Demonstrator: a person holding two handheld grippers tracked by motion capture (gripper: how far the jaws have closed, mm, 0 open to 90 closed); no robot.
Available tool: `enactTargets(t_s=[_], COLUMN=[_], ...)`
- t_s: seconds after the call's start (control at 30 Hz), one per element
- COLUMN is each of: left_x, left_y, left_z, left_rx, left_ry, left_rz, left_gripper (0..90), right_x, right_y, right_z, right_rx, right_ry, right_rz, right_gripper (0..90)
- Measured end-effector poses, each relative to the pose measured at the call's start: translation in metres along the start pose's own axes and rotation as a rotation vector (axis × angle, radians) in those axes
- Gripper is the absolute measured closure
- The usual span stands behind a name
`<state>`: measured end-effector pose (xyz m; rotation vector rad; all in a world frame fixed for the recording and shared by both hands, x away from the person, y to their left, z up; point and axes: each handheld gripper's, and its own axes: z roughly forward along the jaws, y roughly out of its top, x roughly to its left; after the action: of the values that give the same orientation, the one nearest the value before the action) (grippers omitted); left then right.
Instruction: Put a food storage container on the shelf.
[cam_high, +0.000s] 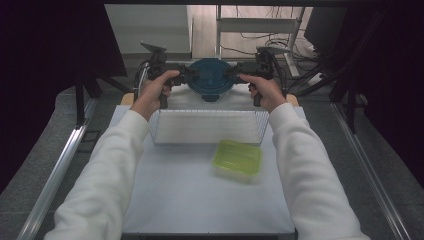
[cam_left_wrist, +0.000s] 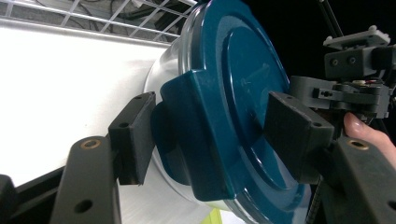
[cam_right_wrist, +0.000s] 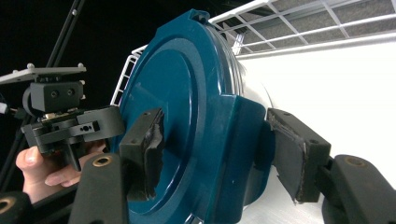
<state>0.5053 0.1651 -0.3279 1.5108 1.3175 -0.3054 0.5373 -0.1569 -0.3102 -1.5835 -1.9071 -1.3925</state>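
A round clear container with a dark teal lid (cam_high: 210, 79) hangs over the far edge of the white wire basket (cam_high: 161, 131), carried between both grippers. My left gripper (cam_high: 192, 75) is shut on the lid's left side tab; in the left gripper view its jaws (cam_left_wrist: 212, 135) clamp that tab (cam_left_wrist: 187, 121), one pad under it and one on the lid top. My right gripper (cam_high: 231, 74) is shut on the opposite tab (cam_right_wrist: 243, 140) in the same way, as the right gripper view (cam_right_wrist: 217, 149) shows. The lid (cam_right_wrist: 177, 93) stands tilted in both gripper views.
A flat box with a lime-green lid (cam_high: 237, 159) lies on the white table (cam_high: 190, 205) just in front of the basket's right end. Metal frame rails run along both sides. Cables and a rack stand behind the table.
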Motion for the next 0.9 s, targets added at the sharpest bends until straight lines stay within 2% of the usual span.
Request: enactTargets(t_s=[0.17,0.4,0.47,0.53,0.57,0.67,0.83,0.87,0.9], left_x=[0.004,0.005,0.004,-0.002,-0.004,-0.009,-0.018,-0.02,-0.022], left_y=[0.0,-0.001,-0.003,-0.006,-0.007,-0.009,-0.013,-0.015,-0.018], left_z=[0.003,0.004,0.004,0.003,0.002,-0.004,-0.016,-0.02,-0.023], left_rx=[-0.007,-0.028,-0.044,-0.084,-0.09,-0.104,-0.125,-0.131,-0.144], left_ry=[-0.006,-0.015,-0.004,0.049,0.06,0.062,0.101,0.103,0.085], left_rz=[-0.021,-0.007,0.007,0.053,0.076,0.105,0.16,0.172,0.17], left_gripper=[35.1,35.0,34.3,32.1,29.4,22.4,20.0,19.6,19.7], right_x=[-0.004,-0.001,0.004,0.01,0.013,0.018,0.028,0.03,0.032], right_y=[0.0,-0.002,-0.004,-0.006,-0.007,-0.01,-0.014,-0.015,-0.017], right_z=[0.003,0.004,0.006,0.007,0.008,0.006,-0.001,-0.003,-0.006], right_rx=[0.0,-0.011,-0.022,-0.027,-0.026,-0.024,-0.049,-0.051,-0.057], right_ry=[-0.008,-0.026,-0.053,-0.079,-0.091,-0.118,-0.174,-0.187,-0.193], right_rz=[0.033,0.025,-0.005,-0.03,-0.046,-0.106,-0.204,-0.224,-0.254], right_gripper=[37.2,35.1,31.4,25.7,23.9,19.5,13.5,13.5,13.6])
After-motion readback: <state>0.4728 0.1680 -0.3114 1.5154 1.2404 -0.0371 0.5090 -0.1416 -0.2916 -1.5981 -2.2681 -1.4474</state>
